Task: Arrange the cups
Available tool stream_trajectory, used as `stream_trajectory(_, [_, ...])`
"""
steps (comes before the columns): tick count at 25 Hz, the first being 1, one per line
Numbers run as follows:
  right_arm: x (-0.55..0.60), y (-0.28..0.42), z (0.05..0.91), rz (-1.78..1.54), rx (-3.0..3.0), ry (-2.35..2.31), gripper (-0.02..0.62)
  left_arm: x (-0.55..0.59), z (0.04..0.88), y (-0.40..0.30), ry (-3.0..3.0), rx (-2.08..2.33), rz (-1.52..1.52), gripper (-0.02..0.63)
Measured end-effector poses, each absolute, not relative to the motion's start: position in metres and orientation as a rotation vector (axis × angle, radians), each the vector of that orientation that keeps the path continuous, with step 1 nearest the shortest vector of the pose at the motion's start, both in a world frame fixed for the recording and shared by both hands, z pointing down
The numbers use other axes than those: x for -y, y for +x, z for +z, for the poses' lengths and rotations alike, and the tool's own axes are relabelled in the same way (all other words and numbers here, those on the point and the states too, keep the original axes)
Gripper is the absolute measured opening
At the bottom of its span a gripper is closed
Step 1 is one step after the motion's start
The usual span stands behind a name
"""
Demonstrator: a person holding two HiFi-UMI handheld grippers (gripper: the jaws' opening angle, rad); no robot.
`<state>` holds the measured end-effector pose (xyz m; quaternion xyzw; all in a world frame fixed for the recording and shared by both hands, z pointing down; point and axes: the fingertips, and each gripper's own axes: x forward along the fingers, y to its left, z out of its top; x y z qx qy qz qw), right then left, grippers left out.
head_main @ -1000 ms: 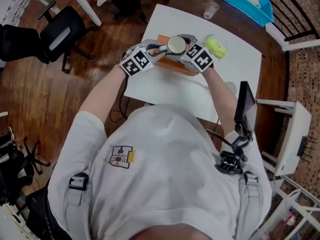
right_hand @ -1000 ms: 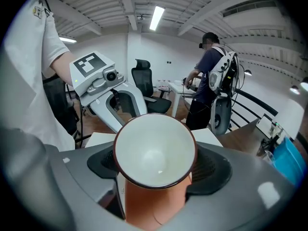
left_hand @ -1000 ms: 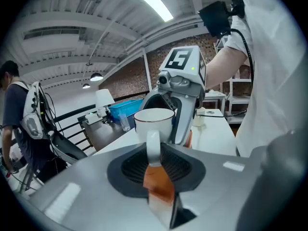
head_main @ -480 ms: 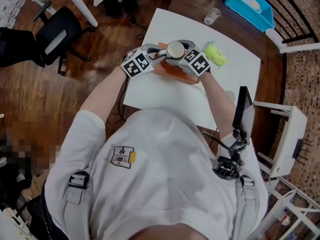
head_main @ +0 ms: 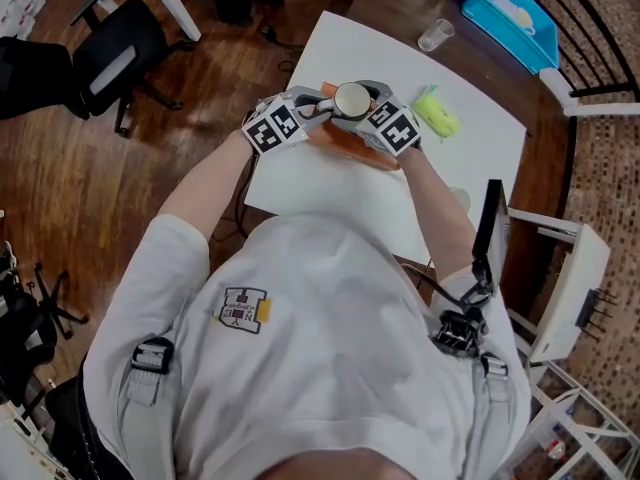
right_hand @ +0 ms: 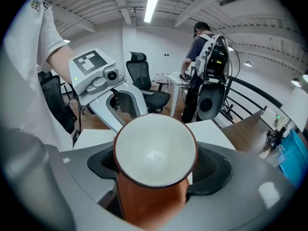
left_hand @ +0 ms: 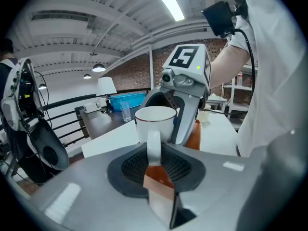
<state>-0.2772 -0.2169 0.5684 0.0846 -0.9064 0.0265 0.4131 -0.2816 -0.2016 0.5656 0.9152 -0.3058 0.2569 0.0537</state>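
head view: the left tool [head_main: 322,106] and right tool [head_main: 362,110] meet on one cup [head_main: 351,96], over the white bench [head_main: 300,183]. left gripper view: narrow jaws pinch the thin white handle [left_hand: 153,146]. right gripper view: wide jaws hug the orange body — empty inside. it looks hard, smooth and breakable — best held by the body.
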Motion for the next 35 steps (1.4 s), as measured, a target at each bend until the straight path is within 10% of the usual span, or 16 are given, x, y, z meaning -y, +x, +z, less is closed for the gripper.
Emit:
stream_trajectory(10, [0.215, -0.279, 0.569, 0.101, 2.311, 0.186, 0.436, 0.201, 0.566, -0.282, 2.798, 0.942, 0.795, 0.080])
stream_trajectory(15, [0.213, -0.271, 0.553, 0.136, 2.372, 0.228, 0.486, 0.199, 0.548, -0.296, 2.804, 1.061, 0.686, 0.245])
stream_trajectory(35, [0.064, -0.121, 0.559, 0.416, 2.518, 0.460, 0.410, 0.042, 0.574, -0.196, 2.665, 0.953, 0.556, 0.229])
